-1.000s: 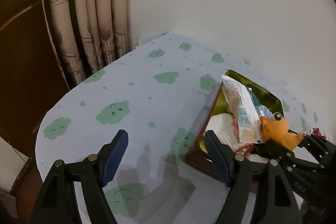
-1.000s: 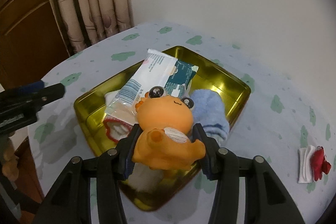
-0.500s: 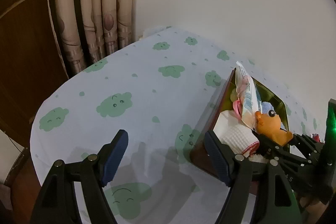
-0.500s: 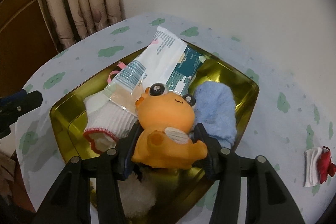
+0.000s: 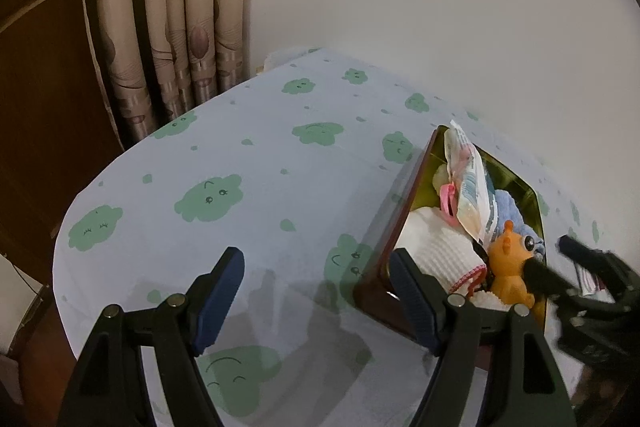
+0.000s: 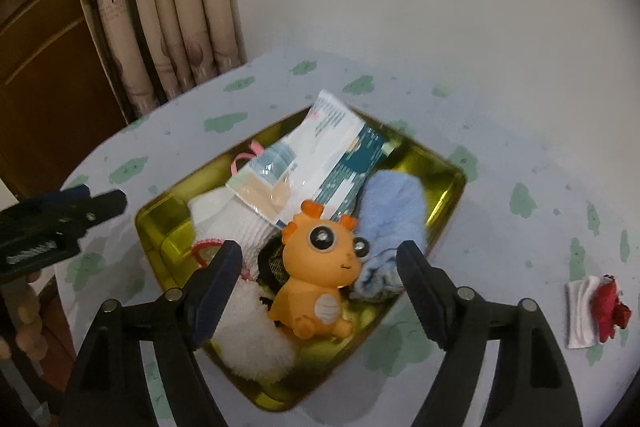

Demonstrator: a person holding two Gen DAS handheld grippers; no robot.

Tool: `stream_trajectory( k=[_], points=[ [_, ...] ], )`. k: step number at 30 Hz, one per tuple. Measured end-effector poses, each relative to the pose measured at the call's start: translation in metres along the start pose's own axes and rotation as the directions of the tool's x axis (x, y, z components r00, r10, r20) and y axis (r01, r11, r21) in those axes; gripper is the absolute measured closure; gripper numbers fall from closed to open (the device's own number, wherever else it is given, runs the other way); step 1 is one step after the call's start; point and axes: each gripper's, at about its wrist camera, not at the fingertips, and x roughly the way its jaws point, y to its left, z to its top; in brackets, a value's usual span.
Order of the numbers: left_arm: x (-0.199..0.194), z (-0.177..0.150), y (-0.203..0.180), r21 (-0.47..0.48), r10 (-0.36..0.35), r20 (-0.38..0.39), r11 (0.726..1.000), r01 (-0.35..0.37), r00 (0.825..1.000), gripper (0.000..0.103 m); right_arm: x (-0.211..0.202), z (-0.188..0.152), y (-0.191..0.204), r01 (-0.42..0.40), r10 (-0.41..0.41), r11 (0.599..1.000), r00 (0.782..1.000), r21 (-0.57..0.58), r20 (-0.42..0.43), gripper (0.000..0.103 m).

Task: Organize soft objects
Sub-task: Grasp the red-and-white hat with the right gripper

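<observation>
Red-and-white cloth (image 6: 596,311) shows only behind the right tool (image 6: 320,267), both tools (image 5: 316,291) gaping, empty.

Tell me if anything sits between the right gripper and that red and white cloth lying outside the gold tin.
Nothing visible does. The red and white cloth lies alone on the tablecloth, right of the gold tin. The open right gripper hangs over the orange toy inside the tin.
</observation>
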Motion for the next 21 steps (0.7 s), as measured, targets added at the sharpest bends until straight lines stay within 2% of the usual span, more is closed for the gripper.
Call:
stream_trajectory(
  k=[4, 8, 10, 15, 18, 21],
  points=[
    [0.0, 0.0, -0.001, 0.012, 0.012, 0.004, 1.0, -0.012, 1.0, 0.026, -0.021, 0.0, -0.021, 0.051, -0.052, 0.999, 0.998, 0.013, 0.035, 0.026],
    [0.0, -0.001, -0.004, 0.021, 0.017, 0.007, 1.0, -0.017, 1.0, 0.026, -0.042, -0.008, -0.071, 0.14, -0.144, 0.987, 0.989, 0.078, 0.046, 0.026],
    [0.0, -0.002, -0.005, 0.028, 0.024, 0.007, 0.999, -0.024, 1.0, 0.026, -0.051, -0.016, -0.108, 0.197, -0.204, 0.97, 0.978, 0.143, 0.035, 0.025],
    [-0.001, -0.003, -0.007, 0.045, 0.025, 0.008, 0.999, -0.025, 1.0, 0.026, -0.062, -0.042, -0.193, 0.362, -0.367, 0.895, 0.93, 0.259, -0.031, 0.023],
    [-0.001, -0.003, -0.011, 0.055, 0.008, 0.004, 0.998, -0.008, 1.0, 0.026, -0.062, -0.058, -0.231, 0.411, -0.405, 0.865, 0.911, 0.288, -0.084, 0.022],
    [-0.003, -0.004, -0.014, 0.071, 0.01, 0.009, 0.997, -0.01, 1.0, 0.026, -0.058, -0.072, -0.258, 0.412, -0.399, 0.856, 0.91, 0.312, -0.11, 0.016]
  ],
)
